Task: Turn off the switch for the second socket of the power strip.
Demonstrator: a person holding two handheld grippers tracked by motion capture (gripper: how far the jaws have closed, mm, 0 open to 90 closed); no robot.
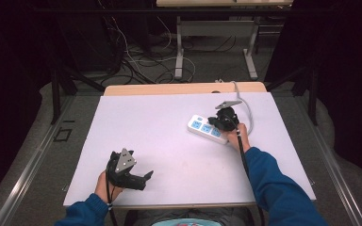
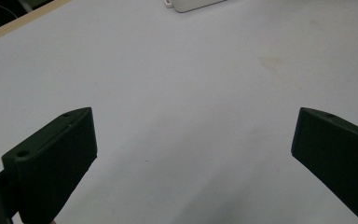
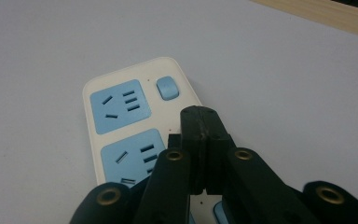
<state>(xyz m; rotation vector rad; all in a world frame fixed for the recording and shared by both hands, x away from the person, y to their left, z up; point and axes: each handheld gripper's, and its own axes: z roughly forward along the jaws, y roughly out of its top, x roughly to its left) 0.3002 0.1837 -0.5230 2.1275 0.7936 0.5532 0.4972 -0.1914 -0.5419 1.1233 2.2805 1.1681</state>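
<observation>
A white power strip (image 1: 203, 128) with blue sockets lies on the white table top, right of centre. In the right gripper view its blue socket faces (image 3: 119, 106) and a small blue switch (image 3: 167, 87) are close below the jaws. My right gripper (image 1: 218, 123) hovers over the strip's near end, jaws pressed together with nothing between them; its tips (image 3: 200, 120) sit just short of the switch. My left gripper (image 1: 147, 176) rests low at the table's front left, open wide over bare surface (image 2: 191, 130). A corner of the strip (image 2: 193, 4) shows far ahead of it.
The strip's grey cable (image 1: 245, 106) runs off the table's far right edge. The white board (image 1: 169, 122) lies on a wooden table with its far edge (image 1: 169, 88) exposed. Beyond are table legs and loose cables on the floor (image 1: 141, 61).
</observation>
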